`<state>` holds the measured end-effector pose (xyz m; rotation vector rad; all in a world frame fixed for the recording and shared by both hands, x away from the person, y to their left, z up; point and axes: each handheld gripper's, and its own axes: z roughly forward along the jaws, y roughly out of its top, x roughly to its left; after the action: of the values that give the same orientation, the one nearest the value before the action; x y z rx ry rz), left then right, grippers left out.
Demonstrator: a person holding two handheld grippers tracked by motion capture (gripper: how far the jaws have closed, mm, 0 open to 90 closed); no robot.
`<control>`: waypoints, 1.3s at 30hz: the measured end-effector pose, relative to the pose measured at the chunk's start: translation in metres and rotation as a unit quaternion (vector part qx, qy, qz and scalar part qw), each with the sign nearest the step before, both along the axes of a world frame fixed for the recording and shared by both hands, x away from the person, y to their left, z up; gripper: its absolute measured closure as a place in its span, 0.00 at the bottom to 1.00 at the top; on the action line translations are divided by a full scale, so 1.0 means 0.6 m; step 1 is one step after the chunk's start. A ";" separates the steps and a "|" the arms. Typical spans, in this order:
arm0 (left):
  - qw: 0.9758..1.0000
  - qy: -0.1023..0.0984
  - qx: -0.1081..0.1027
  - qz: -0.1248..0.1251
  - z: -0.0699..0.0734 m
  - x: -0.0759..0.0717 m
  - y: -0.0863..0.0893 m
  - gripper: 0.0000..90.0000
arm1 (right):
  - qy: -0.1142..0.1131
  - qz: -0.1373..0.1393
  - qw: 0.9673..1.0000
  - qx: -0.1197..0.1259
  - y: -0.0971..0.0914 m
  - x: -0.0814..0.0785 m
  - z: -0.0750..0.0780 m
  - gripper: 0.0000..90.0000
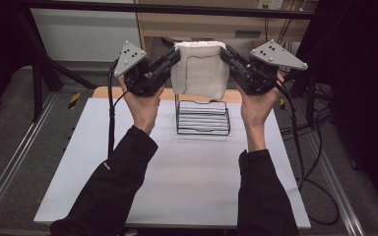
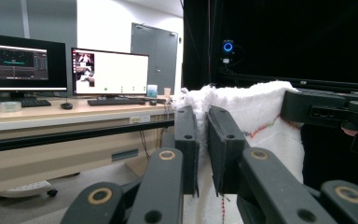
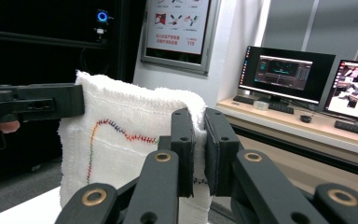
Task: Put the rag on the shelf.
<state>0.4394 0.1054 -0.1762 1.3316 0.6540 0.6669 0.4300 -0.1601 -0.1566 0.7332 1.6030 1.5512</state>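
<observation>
Above the wire rack [image 1: 203, 118], white towel [image 1: 200, 69] hanging stretched flat, clear of the rack's top and well off the white table [image 1: 177, 187]. Pinched at its two upper corners: left gripper [image 1: 173, 58] clamped on the left corner, right gripper [image 1: 226, 55] clamped on the right, jaws of both pressed together on cloth. Probably held this way to keep the fold square and taut so it can drop onto the rack without bunching.

High view gives the alignment: towel roughly centred over the rack, both hands level. Left gripper view adds cloth squeezed between its pads [image 2: 223, 149] and coloured stitching [image 2: 261, 128]. Right gripper view adds the stitched line [image 3: 121, 135] curving across the towel's face, plus monitors [image 3: 286, 74] on a desk behind.
</observation>
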 end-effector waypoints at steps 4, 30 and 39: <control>1.000 0.000 0.002 0.003 0.007 0.014 -0.008 0.92 | 0.000 -0.005 1.000 0.000 -0.004 0.017 0.006 0.93; 0.999 0.019 0.022 0.021 -0.004 0.115 -0.032 0.92 | 0.022 -0.017 1.000 0.003 -0.017 0.139 -0.008 0.92; 0.998 0.028 0.043 0.035 0.001 0.139 -0.036 0.92 | 0.026 -0.018 1.000 0.001 -0.016 0.166 -0.016 0.92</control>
<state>0.5227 0.0839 -0.1756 1.4161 0.7267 0.7224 0.5293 -0.1695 -0.1664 0.8050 1.6161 1.5204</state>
